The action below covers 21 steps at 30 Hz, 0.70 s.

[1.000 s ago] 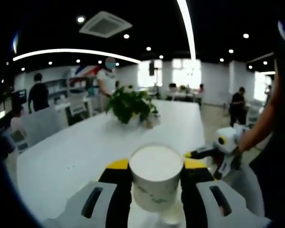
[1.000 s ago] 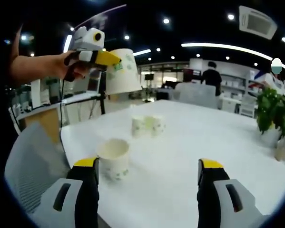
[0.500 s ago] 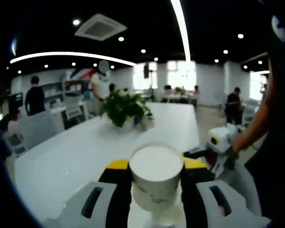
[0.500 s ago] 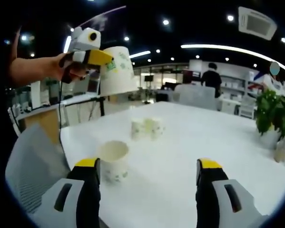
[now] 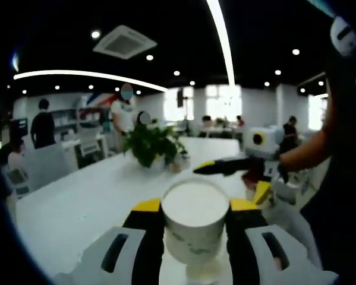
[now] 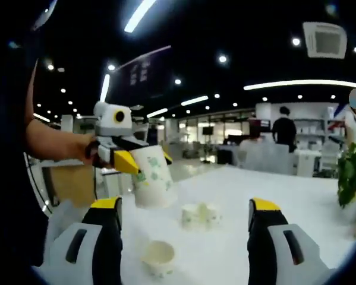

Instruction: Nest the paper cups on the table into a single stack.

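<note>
Paper cup [image 5: 195, 222], white with a green print, sits clamped between the left gripper [image 5: 195, 209] jaws, raised above the white table [image 6: 273, 196]; the right gripper [image 6: 183, 205] jaws stand apart, empty. Below stands an upright cup [image 6: 158, 257], with two cups [image 6: 199, 215] lying beyond it. The stacking looks barely begun: next, I judge, the held cup must be centred over the upright one and lowered in.

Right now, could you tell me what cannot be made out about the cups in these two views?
- Held paper cup, left gripper view: its base is cut off by the bottom edge.
- Distant cups, right gripper view: too small and blurred to count.
- Open cup on the table, right gripper view: whether another is nested inside is unclear.
</note>
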Available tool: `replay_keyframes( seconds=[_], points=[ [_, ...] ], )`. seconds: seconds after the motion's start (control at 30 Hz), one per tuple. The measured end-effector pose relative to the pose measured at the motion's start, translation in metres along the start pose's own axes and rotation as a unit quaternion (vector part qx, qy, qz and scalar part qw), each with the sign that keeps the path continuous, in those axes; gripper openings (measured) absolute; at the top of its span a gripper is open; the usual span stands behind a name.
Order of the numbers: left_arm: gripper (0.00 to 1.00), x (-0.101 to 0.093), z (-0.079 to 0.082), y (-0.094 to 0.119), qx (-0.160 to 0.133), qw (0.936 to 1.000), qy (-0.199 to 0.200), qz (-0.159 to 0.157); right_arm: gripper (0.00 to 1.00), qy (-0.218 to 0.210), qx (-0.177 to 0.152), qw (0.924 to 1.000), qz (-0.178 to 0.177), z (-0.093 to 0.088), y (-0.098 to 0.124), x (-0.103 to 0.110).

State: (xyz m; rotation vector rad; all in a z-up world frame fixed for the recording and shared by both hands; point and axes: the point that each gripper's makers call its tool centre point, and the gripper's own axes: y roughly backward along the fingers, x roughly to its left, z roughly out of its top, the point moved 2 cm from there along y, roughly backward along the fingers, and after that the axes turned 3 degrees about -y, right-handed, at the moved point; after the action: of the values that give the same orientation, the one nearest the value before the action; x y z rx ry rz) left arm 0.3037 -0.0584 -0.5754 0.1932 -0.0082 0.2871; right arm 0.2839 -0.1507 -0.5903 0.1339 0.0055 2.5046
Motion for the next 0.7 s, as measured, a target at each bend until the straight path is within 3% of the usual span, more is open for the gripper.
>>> replay_keyframes(
  seconds=[0.07, 0.27, 0.37, 0.43, 0.7],
  points=[
    [0.39, -0.001, 0.002, 0.001, -0.006, 1.0000, 0.002, -0.002, 0.94, 0.014, -0.004, 0.9998, 0.014, 0.008, -0.003, 0.003],
    [0.39, -0.007, 0.008, 0.004, -0.018, 0.9998, 0.001, -0.011, 1.00, -0.018, 0.010, 0.9970, 0.074, 0.008, -0.009, 0.020],
    [0.39, -0.009, 0.011, 0.006, -0.024, 0.9996, 0.002, -0.013, 1.00, -0.014, 0.010, 0.9962, 0.086, 0.007, -0.011, 0.023],
    [0.39, -0.009, 0.012, 0.007, -0.029, 0.9995, 0.004, -0.013, 0.92, -0.009, 0.008, 0.9949, 0.100, 0.009, -0.011, 0.027],
    [0.39, -0.010, 0.020, 0.012, -0.055, 0.9982, 0.013, -0.017, 0.84, -0.012, 0.013, 0.9925, 0.121, 0.010, -0.016, 0.034]
  ],
)
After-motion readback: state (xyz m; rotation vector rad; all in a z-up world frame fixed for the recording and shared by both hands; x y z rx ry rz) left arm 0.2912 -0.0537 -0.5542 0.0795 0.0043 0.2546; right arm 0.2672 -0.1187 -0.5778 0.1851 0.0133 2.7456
